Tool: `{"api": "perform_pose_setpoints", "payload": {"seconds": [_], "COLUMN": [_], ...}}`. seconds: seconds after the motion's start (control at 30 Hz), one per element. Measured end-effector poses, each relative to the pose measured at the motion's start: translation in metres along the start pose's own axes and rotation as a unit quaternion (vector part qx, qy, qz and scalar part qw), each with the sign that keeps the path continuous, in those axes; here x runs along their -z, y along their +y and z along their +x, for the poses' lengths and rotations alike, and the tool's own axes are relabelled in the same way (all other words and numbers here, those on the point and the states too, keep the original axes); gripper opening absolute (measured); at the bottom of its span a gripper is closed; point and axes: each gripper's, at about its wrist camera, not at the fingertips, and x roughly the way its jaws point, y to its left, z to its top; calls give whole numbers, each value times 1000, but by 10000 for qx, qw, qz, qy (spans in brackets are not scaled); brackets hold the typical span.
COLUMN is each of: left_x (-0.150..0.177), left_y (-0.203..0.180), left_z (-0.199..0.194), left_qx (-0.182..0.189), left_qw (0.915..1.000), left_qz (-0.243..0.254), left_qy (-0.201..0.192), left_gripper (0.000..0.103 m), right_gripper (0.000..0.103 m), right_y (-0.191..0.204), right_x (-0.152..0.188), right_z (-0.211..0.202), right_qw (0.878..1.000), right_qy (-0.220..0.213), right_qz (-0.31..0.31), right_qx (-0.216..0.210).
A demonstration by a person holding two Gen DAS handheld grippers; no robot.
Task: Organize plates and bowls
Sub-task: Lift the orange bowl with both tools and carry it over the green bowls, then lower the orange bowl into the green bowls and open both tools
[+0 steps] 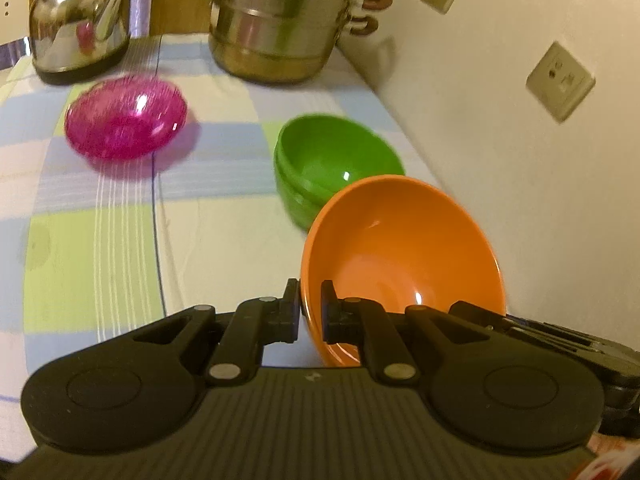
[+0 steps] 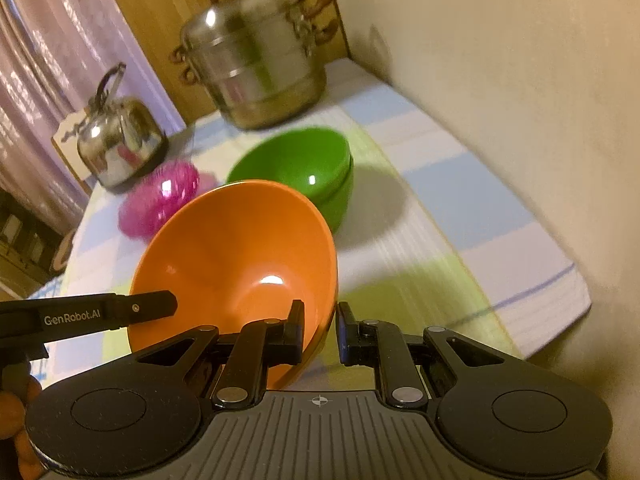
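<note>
Right wrist view: "GenRobot.AI" marks my left gripper (image 2: 160, 306); both it and my right gripper (image 2: 320, 330) pinch the smooth round orange bowl (image 2: 240, 248).

Translucent pink plastic bowl (image 1: 126, 120): smeared by blur; in my right view the tilted orange plastic bowl (image 2: 236, 264) hides part of it.
Stacked green plastic bowls (image 1: 336, 160): near side hidden behind the orange bowl.
Tiered steel steamer pot (image 1: 280, 20): top cut off in my left view.

Held bowl (image 2: 240, 256) nearest the right gripper (image 2: 320, 328); stacked bowls (image 2: 304, 168) beyond; steamer pot (image 2: 256, 64) farthest; kettle (image 2: 120, 144) far left.
</note>
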Motion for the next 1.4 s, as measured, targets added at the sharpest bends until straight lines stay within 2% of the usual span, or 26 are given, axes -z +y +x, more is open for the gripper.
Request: {"api": "perform_pose_setpoints", "payload": {"seconds": [0.3, 0.43, 0.57, 0.7, 0.9, 1.13, 1.4], "left_x": [-78, -113, -135, -139, -136, -131, -130], "left_y": [-12, -15, -9, -1, 8, 13, 12], "left_z": [19, 42, 72, 99, 119, 129, 131], "left_qx": [33, -41, -90, -167, -193, -219, -224], "left_qw": [9998, 9998, 10000, 9997, 9994, 9989, 9988], "left_qz": [81, 88, 23, 15, -21, -62, -62], "left_qy": [-170, -169, -28, 152, 299, 399, 421], "left_gripper": [8, 8, 8, 8, 8, 8, 8], "right_gripper": [16, 16, 16, 16, 16, 16, 16], "right_y": [1, 0, -6, -12, -16, -16, -13], "right_x": [-78, -115, -141, -151, -149, -144, -143], "right_z": [12, 35, 70, 102, 128, 143, 145], "right_qw": [9998, 9998, 9998, 9990, 9977, 9962, 9952], "right_qy": [-196, -139, 113, 381, 574, 715, 685], "right_qz": [-78, -164, -179, -229, -352, -493, -679], "right_qx": [-63, -47, -67, -38, 11, 72, 180]}}
